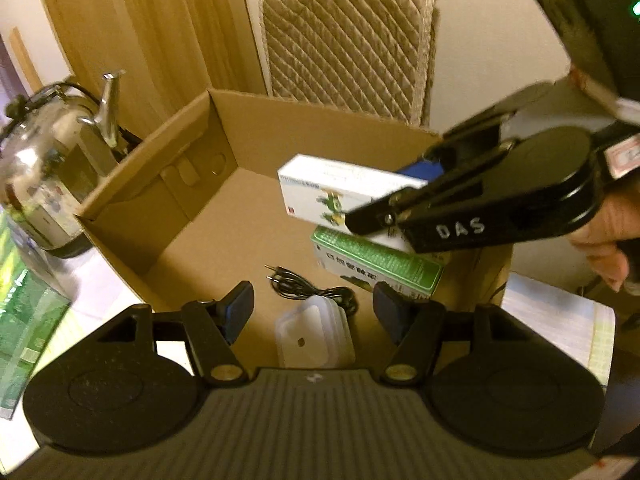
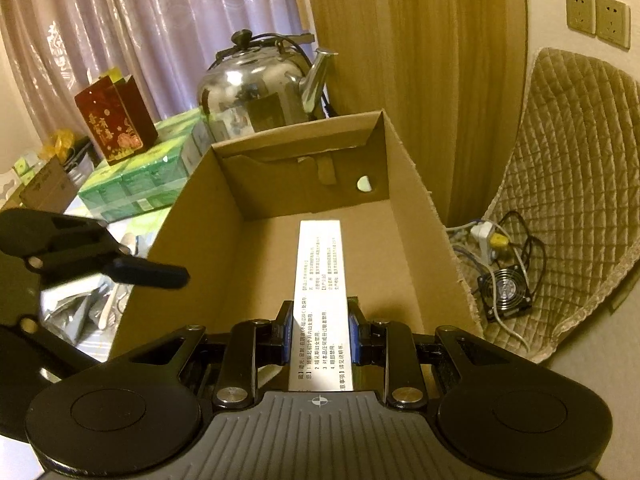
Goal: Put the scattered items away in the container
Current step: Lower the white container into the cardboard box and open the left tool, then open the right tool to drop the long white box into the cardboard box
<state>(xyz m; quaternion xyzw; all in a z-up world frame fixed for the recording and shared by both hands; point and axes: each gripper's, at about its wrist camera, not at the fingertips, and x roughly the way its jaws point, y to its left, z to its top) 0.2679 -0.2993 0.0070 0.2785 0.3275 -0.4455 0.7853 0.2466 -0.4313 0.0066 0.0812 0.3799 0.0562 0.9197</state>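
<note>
My right gripper (image 2: 320,332) clamps a white medicine box (image 1: 320,188) over the cardboard box (image 1: 192,160); my left gripper (image 1: 314,304) gapes empty above a green box (image 1: 376,260), black cable (image 1: 308,288) and clear lidded container (image 1: 316,336) inside.

Both wrist views look closely down into the cardboard box (image 1: 192,168) (image 2: 248,184).

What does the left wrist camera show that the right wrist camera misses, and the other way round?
Only the left wrist view shows what already lies in the box: a green carton, a black cable and a clear plastic case. Only the right wrist view shows the red bag, the wall sockets and a small fan on the floor. Both show the cardboard box, the kettle, and the white carton clamped in the right gripper.
</note>
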